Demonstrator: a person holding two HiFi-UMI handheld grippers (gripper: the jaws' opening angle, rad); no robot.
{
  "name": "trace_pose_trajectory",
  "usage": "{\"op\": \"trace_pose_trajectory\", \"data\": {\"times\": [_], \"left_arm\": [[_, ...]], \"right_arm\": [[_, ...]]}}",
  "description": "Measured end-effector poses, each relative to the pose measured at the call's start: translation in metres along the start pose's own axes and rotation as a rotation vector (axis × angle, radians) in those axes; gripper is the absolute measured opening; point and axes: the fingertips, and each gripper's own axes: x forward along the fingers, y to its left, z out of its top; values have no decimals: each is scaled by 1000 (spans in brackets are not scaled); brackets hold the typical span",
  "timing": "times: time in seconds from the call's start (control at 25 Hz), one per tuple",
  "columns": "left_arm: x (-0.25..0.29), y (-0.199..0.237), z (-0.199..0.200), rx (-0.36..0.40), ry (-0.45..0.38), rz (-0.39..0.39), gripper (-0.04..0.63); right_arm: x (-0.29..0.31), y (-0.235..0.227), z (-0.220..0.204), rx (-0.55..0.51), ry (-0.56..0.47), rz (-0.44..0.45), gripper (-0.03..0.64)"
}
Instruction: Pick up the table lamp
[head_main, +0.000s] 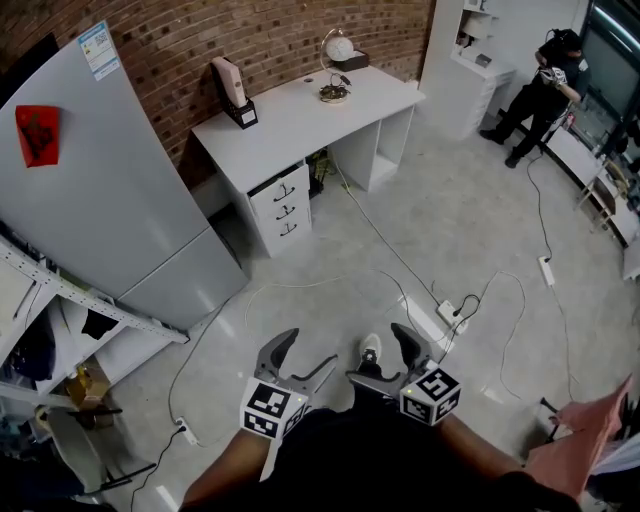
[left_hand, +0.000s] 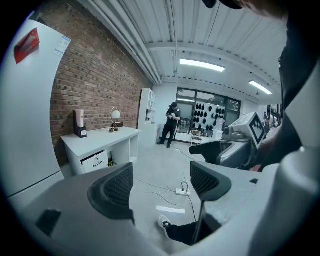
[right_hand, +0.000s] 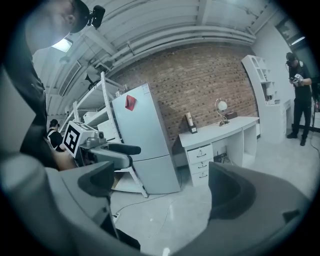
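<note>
Table lamp (head_main: 337, 62): far off on the white surface (head_main: 300, 110); base detail too small to tell.
Refrigerator (head_main: 100, 200): cut off by the left edge; print on its label (head_main: 99, 50) too small to read.
Metal rack (head_main: 90, 300): cut by the left and bottom edges; contents indistinct.
Pink sheet (head_main: 590, 430): cut by the right edge; kind cannot be told.

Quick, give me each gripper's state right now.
Left gripper: open, holding nothing.
Right gripper: open, holding nothing.
</note>
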Motion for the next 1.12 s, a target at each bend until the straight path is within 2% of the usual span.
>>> {"op": "trace_pose_trajectory", "data": {"times": [0.2, 0.4, 0.64, 0.8, 0.92, 1.12], "left_arm": [[45, 29, 26, 2, -7, 14, 355], [108, 63, 76, 17, -38, 46, 354], [196, 80, 127, -2, -65, 13, 354], [250, 87, 147, 63, -46, 13, 354], [278, 87, 151, 94, -22, 2, 354], [306, 103, 162, 72, 8, 15, 354]], "right_arm": [[29, -50, 26, -4, -8, 24, 591], [54, -116, 77, -28, -52, 48, 588], [65, -207, 129, -52, -77, 42, 583], [68, -251, 163, -28, -176, 82, 571], [72, -275, 175, -6, -207, 96, 566], [89, -309, 175, 6, -164, 105, 566]]}}
